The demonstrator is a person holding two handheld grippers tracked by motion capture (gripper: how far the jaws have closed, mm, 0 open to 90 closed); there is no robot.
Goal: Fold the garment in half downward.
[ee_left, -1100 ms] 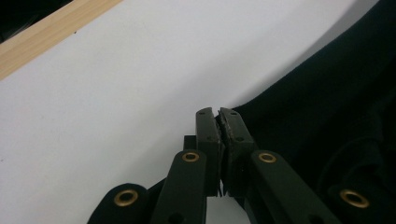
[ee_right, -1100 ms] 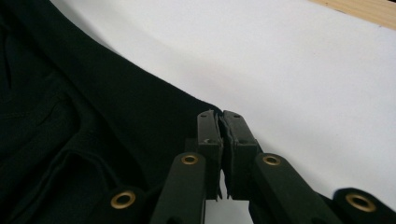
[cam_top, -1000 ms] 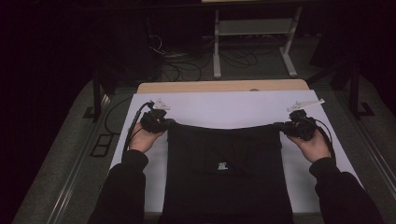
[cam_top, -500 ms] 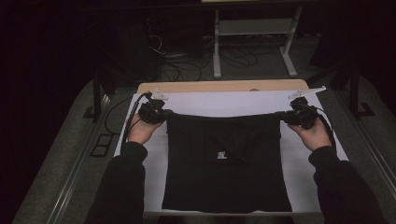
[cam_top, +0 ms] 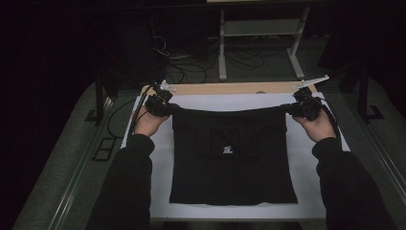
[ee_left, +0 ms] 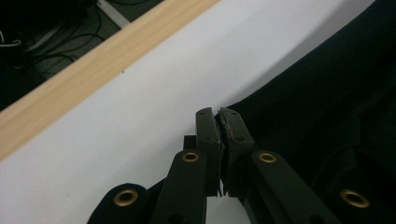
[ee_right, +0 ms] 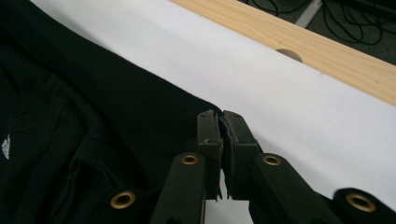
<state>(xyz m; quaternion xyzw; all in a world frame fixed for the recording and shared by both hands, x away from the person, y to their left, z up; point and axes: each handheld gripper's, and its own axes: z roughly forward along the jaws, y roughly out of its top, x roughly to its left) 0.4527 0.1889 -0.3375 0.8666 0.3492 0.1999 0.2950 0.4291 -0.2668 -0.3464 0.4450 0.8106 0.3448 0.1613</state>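
A black garment with a small white logo lies on the white table cover, its far edge lifted and stretched between my two grippers. My left gripper is shut on the garment's far left corner, with dark cloth pinched between its jaws in the left gripper view. At the far right corner my right gripper is shut on the cloth, and the right gripper view shows fabric clamped between the pads. Both hands hold the edge above the table.
A wooden table edge runs along the far side, with a notch seen in the right gripper view. Cables and a white metal frame stand on the floor beyond. Dark floor lies left and right of the table.
Both grippers have moved up and away from me toward the far edge, pulling the garment's top edge taut and sliding the cloth farther up the table.
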